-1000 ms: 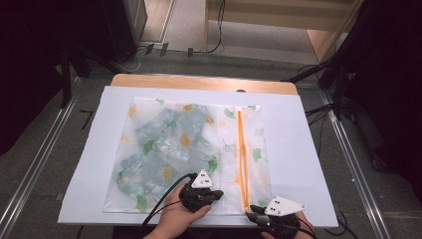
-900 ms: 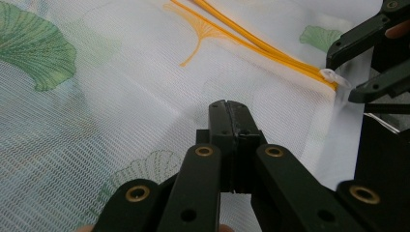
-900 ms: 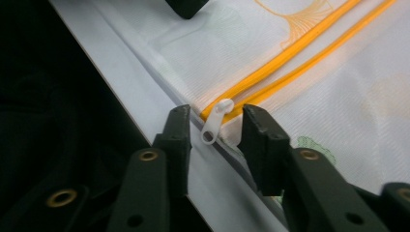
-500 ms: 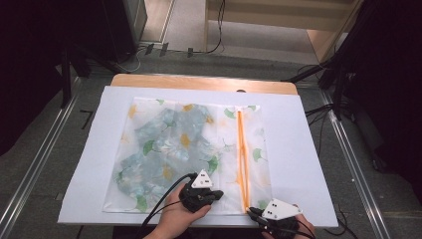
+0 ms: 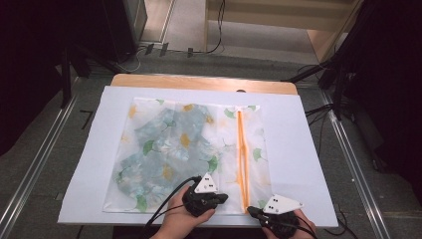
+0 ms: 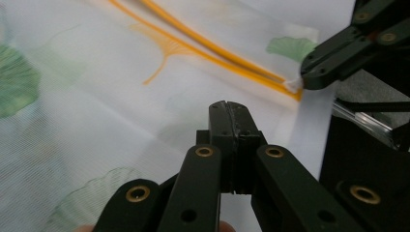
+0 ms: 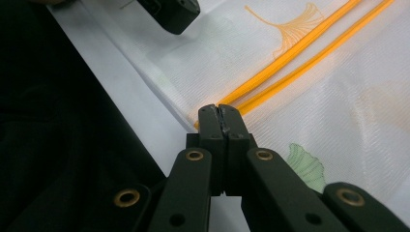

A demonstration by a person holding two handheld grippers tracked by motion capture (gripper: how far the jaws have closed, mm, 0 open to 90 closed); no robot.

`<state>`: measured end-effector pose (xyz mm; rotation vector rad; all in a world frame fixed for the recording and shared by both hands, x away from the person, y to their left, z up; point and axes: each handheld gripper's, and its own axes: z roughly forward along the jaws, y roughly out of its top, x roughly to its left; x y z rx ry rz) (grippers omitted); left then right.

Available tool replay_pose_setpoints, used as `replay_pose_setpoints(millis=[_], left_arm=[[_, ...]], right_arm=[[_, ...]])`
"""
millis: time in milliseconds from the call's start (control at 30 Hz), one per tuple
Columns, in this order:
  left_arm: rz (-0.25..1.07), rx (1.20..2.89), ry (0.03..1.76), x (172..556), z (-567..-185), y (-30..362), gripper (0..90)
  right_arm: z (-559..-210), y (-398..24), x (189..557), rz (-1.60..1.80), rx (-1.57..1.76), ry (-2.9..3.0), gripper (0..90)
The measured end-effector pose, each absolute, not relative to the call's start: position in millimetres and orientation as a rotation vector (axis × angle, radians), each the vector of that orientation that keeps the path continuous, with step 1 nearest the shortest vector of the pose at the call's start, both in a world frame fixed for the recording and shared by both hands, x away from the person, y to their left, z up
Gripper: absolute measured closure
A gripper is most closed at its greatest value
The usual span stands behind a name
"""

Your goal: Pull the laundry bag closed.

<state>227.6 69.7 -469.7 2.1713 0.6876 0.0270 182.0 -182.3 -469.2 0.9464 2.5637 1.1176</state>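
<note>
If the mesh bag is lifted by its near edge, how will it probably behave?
The mesh bag looks thin and see-through, so it will probably drape floppily. The folded cloth inside may slide or sag. The right hand-held gripper pinches only the orange zipper end, so lifting may be uneven.

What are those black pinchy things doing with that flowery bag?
A person holds a gripper in each hand at the near edge of a see-through mesh bag with leaf prints, lying flat on a white sheet. The right gripper has just been closing and now pinches the near end of the orange zipper. The left gripper is shut too, resting on the mesh beside it. Folded blue-green cloth lies inside the bag.
</note>
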Motion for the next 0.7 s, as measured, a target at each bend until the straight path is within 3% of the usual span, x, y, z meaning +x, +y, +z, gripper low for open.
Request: replay_pose_setpoints(millis=[467,700], left_arm=[[-0.083,2.222,0.622,220,-481,47,90.0],[-0.024,2.233,0.609,215,-480,44,90.0]], right_arm=[[-468,-179,185,1.084,0.981,2.563,90.0],[-467,-177,191,1.074,1.018,2.568,90.0]])
